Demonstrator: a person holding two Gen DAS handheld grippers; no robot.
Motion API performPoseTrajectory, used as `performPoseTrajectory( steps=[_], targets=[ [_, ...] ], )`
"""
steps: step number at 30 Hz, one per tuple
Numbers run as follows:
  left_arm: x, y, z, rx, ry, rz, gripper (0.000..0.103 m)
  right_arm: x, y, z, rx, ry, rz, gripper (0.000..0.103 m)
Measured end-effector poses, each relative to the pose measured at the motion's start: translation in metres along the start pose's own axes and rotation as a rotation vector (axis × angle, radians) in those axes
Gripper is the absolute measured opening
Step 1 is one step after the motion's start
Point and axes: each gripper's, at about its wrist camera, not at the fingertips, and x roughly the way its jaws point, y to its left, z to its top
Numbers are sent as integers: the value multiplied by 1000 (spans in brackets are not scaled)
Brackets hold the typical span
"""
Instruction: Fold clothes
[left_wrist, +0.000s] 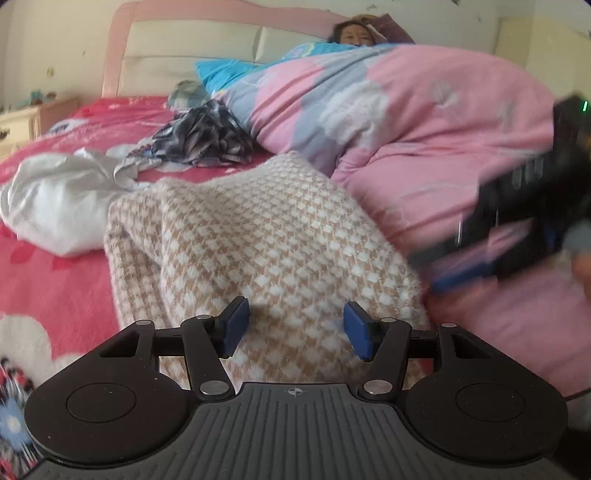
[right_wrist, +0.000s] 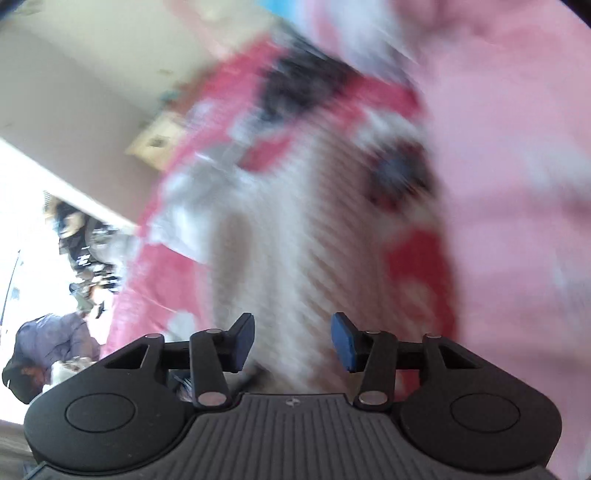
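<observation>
while no garment yet lies in a flat, squared fold, counts as early in the task. nearest, in the middle of the bed: beige checked knit (left_wrist: 258, 236), rumpled and heaped, one side running up against the pink quilt (left_wrist: 443, 147) on the right. further left: white garment (left_wrist: 55, 199), crumpled. far behind it: dark patterned garment (left_wrist: 207, 136), bunched. all three resting on the red flowered sheet (left_wrist: 55, 277), none folded.

left gripper (left_wrist: 291, 332): jaws about half apart, nothing between the pads, poised just over the near edge of the knit. right gripper (right_wrist: 291, 341): jaws likewise half apart and empty as far as the blur allows; also visible at the right of the left wrist view, smeared.

remaining, by judgement: spread the knit flat, fold, then repeat for the white and dark pieces. person lying under the quilt at the far end.
</observation>
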Motion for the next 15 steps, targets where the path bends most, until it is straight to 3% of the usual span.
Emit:
performPoseTrajectory(
  steps=[2,4,5,6,8,10,13,15],
  targets=[
    [-2,1,-1,-35,-4,-12,57,12,24,5,-112,-17,37,46],
    [-4,-2,-1,-68,-9,-22,57,38,21,-2,-138,12,28,42],
    [-2,-4,1,-81,-10,-26,57,54,10,-9,-122,44,8,39],
    [-5,-2,0,-100,-9,-38,57,65,-4,-18,-87,69,-21,26],
    [-13,11,5,-178,-13,-58,57,65,-29,-29,12,40,8,26],
    [-21,25,9,-256,-17,-77,60,57,-34,-33,24,27,16,26],
    [-31,79,15,-509,-100,-91,64,61,-26,-33,-28,30,1,26],
    [-11,117,18,-659,-73,-96,64,62,-25,-31,-49,37,-3,26]
  ],
)
